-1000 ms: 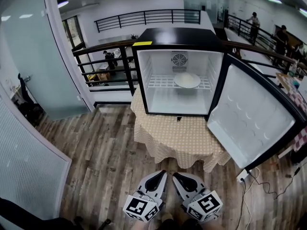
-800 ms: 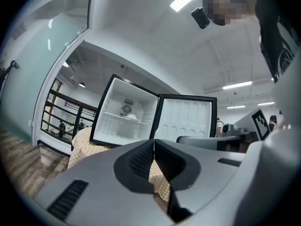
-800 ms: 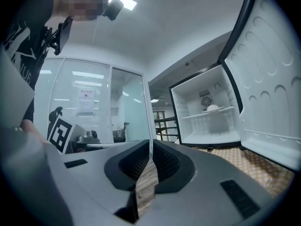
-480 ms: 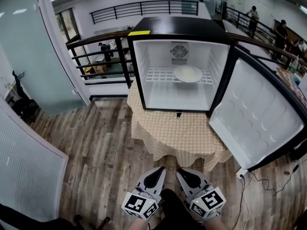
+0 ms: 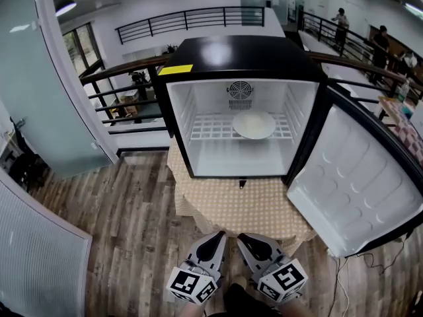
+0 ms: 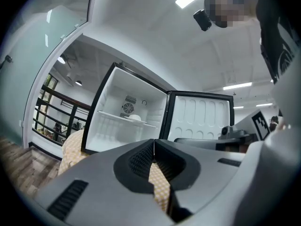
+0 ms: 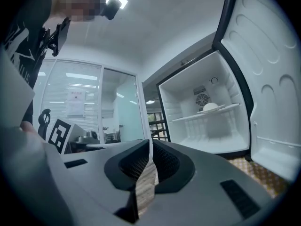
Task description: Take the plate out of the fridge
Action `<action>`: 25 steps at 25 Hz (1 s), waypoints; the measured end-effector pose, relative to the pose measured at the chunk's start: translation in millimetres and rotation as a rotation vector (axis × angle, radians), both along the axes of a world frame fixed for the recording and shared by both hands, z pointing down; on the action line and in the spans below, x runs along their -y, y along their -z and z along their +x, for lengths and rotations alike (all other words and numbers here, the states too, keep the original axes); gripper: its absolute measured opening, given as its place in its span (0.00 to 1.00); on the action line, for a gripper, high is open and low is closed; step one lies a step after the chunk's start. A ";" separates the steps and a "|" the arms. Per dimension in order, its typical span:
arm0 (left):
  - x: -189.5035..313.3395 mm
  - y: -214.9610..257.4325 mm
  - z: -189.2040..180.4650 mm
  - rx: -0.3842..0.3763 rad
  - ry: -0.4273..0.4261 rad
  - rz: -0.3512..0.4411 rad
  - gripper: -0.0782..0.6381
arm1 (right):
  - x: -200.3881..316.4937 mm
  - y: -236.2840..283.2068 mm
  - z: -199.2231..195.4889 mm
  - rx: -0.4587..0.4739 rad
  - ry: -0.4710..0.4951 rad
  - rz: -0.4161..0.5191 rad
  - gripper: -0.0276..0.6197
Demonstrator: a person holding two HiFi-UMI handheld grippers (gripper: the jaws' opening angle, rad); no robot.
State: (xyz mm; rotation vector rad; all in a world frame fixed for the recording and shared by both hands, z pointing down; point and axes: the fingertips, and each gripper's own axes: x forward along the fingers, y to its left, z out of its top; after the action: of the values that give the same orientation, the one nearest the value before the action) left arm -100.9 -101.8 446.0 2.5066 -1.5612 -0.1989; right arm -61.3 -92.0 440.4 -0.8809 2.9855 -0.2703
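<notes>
Both grippers are low at the bottom of the head view, side by side and well short of the fridge. Left gripper: jaws pressed together at the tips, nothing between them; its own view confirms this, with only checkered cloth visible through the gap behind the tips. Right gripper: same, clenched on nothing, with wood floor visible through its gap. The marker cubes on both face the head camera. The fridge is a small black-topped unit with a white interior, standing on a table covered in a tan dotted cloth. Its door is swung wide open to the right, white inner liner facing the camera. The plate is white and sits flat on the wire shelf inside the fridge, right of centre, just below the round fan vent on the back wall. Nothing else is on that shelf, and the compartment floor under it is bare. The plate is well apart from both grippers, with no contact. Both gripper views point at the open compartment, and the plate shows small on the shelf in each. A yellow sticker sits on the fridge's top front-left edge. A black railing runs behind the fridge. People stand far off at top right, too small to make out more.
</notes>
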 end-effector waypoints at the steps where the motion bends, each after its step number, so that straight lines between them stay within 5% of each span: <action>1: 8.1 0.7 1.7 -0.001 -0.010 0.000 0.12 | 7.4 1.7 0.1 0.002 -0.006 0.006 0.11; 12: 87.5 5.5 18.3 -0.003 -0.084 0.014 0.12 | 76.3 8.6 7.2 0.003 -0.054 0.018 0.11; 25: 108.7 9.7 17.6 0.029 -0.093 0.006 0.12 | 104.8 11.5 4.7 0.022 -0.084 0.004 0.11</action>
State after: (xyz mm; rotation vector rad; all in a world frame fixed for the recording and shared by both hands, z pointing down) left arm -83.3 -210.6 436.2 2.5912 -1.4520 -0.1550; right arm -56.6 -196.8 428.9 -0.9939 2.9191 -0.2698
